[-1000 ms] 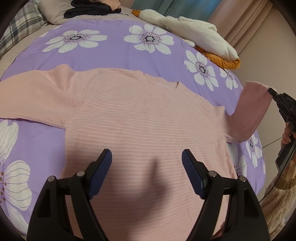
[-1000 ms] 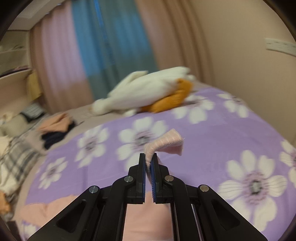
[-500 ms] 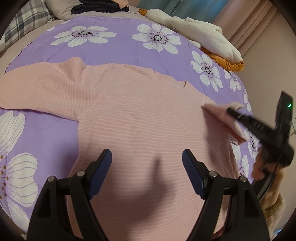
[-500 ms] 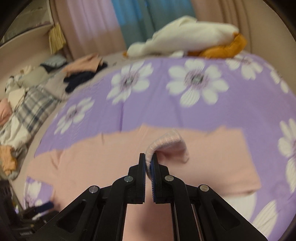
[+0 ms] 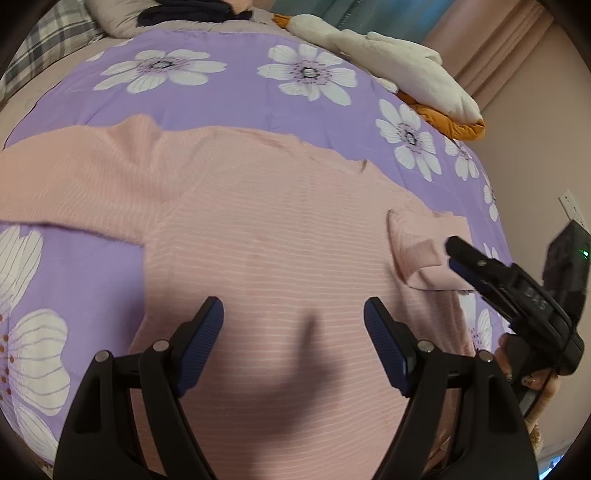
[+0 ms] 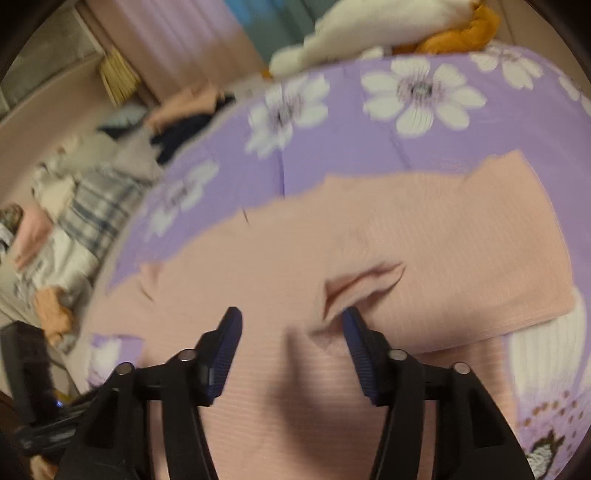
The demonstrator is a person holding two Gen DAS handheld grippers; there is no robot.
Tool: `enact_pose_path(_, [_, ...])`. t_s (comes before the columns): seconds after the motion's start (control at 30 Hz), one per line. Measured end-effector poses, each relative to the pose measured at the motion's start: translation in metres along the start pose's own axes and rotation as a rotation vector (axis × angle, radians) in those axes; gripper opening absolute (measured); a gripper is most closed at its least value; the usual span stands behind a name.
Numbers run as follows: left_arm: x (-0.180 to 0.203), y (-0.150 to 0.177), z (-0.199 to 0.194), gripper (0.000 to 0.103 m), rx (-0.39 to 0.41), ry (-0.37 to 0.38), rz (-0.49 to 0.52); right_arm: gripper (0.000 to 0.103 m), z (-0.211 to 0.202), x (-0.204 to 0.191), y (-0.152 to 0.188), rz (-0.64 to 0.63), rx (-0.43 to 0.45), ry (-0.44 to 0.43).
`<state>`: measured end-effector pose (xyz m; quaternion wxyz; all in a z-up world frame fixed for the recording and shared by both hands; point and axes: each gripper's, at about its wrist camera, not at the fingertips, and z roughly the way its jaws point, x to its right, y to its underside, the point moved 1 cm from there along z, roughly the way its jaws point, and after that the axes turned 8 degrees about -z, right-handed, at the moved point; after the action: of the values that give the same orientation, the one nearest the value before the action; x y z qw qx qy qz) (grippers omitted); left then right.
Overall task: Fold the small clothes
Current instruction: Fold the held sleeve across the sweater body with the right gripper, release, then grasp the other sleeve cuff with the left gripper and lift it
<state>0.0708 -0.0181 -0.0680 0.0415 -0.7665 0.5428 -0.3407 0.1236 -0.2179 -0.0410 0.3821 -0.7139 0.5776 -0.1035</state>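
Note:
A pink striped long-sleeved top (image 5: 280, 236) lies flat on a purple flowered bedspread (image 5: 229, 96). Its right sleeve (image 5: 421, 254) is folded in over the body; its left sleeve (image 5: 74, 177) stretches out flat to the left. My left gripper (image 5: 293, 332) is open and empty above the lower body of the top. My right gripper (image 6: 291, 343) is open just above the folded sleeve's cuff (image 6: 362, 284), which lies loose on the top (image 6: 443, 236); the gripper also shows in the left wrist view (image 5: 452, 251).
A white and orange plush toy (image 5: 399, 81) lies at the far right of the bed. Dark and pink clothes (image 5: 192, 11) and a plaid pillow (image 5: 48, 40) sit at the far left. More clothes (image 6: 62, 221) are heaped beside the bed. A wall (image 5: 535, 147) stands right.
My right gripper carried the right sleeve from out at the side in over the top's body, then opened and let the cuff go. My left gripper stayed open above the top.

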Motion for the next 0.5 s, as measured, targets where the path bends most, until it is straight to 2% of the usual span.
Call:
enact_pose_path(0.13, [0.032,-0.005,0.006,0.078,0.013,0.017,0.083,0.059,-0.024,0.019,-0.003,0.038,0.054,0.081])
enact_pose_path(0.23, [0.064,-0.006,0.02,0.077,0.025,0.012,0.165,0.059,-0.038,0.044,-0.003,0.101,0.094,0.181])
enact_pose_path(0.37, [0.101,-0.007,0.05,0.077,-0.006,0.034,0.226,0.059,-0.049,0.083,0.006,0.201,0.115,0.268])
enact_pose_path(0.5, [0.127,-0.003,0.083,0.067,-0.043,0.031,0.274,0.059,-0.054,0.108,0.016,0.255,0.098,0.355])
